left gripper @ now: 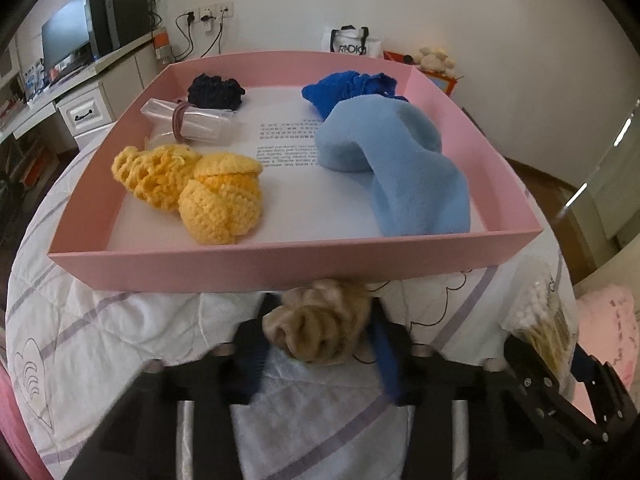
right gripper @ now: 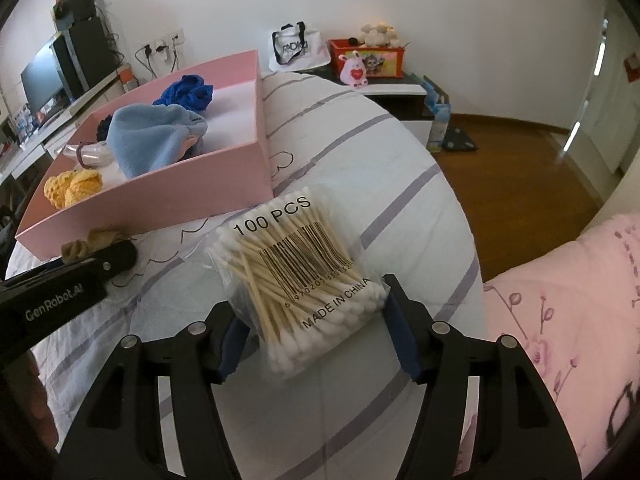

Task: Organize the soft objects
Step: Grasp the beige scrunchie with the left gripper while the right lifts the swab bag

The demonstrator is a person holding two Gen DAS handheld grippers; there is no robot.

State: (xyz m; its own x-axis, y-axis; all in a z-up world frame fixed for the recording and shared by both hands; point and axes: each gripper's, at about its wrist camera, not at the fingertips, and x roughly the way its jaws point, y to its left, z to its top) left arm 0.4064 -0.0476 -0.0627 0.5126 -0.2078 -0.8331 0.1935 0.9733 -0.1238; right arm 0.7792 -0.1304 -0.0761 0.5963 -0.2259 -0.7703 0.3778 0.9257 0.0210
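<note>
The left gripper (left gripper: 320, 340) pinches a beige scrunchie (left gripper: 318, 326) just outside the near wall of the pink box (left gripper: 280, 270), on the quilt. Next, it likely needs lifting over that wall to join the yellow crochet pieces (left gripper: 192, 188) inside. Beside the box, the right gripper (right gripper: 316, 340) has its jaws half-spread around a cotton swab bag (right gripper: 296, 276); whether they press it, I cannot tell.

walls: plain white (right gripper: 440, 20), power sockets (left gripper: 208, 14) with cables | floor: brown wood (right gripper: 520, 168) | furniture: bed under white striped quilt (right gripper: 360, 140), white desk (left gripper: 86, 110) with dark monitor (left gripper: 66, 38), low dark cabinet (right gripper: 396, 90) | light: daylight, soft
</note>
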